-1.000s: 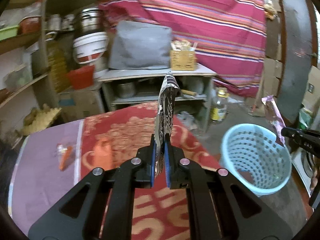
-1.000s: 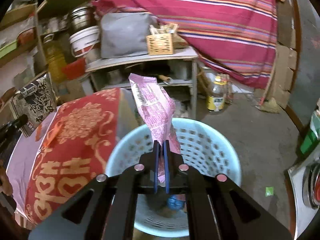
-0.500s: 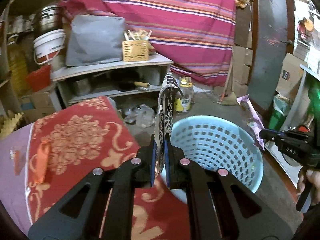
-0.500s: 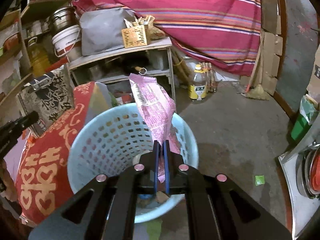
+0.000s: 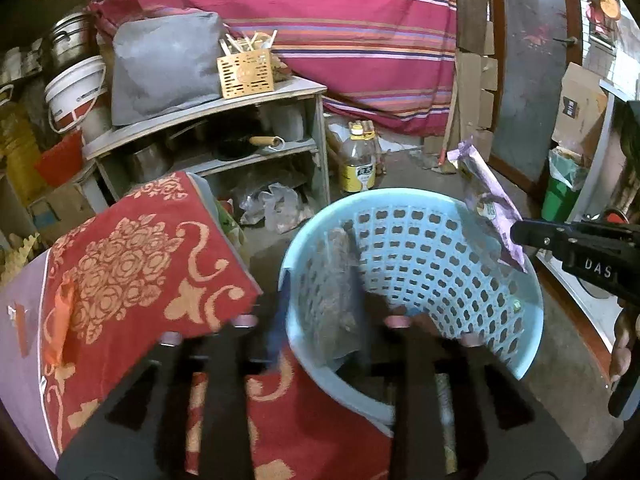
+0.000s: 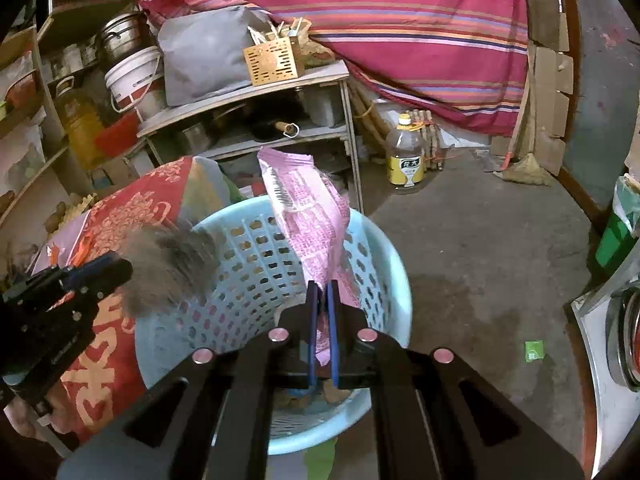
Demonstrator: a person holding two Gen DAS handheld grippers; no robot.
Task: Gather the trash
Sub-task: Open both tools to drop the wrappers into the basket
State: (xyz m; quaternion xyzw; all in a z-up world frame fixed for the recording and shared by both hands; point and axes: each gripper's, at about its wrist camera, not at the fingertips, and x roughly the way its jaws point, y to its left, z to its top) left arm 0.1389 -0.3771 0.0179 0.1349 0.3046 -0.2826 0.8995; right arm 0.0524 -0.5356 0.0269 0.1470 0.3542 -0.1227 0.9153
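A light blue perforated basket (image 5: 460, 240) (image 6: 384, 264) stands on the floor by the table. My left gripper (image 5: 320, 320) has its jaws spread apart; the black-and-white wrapper (image 5: 344, 280), blurred, is dropping between them over the basket. It also shows as a grey blur in the right wrist view (image 6: 168, 268), just off the left gripper's tips. My right gripper (image 6: 322, 292) is shut on a pink wrapper (image 6: 308, 216) and holds it upright above the basket. The pink wrapper also shows in the left wrist view (image 5: 488, 200).
A red patterned cloth (image 5: 132, 264) covers the table at left, with an orange scrap (image 5: 60, 328) on it. A grey shelf unit (image 5: 224, 136) stands behind, an oil bottle (image 6: 406, 156) on the concrete floor, a green bin (image 5: 560, 196) at right.
My left gripper has opened and let go of the black-and-white wrapper, which is falling over the basket. Both grippers have come closer over the basket. The right still holds the pink wrapper.
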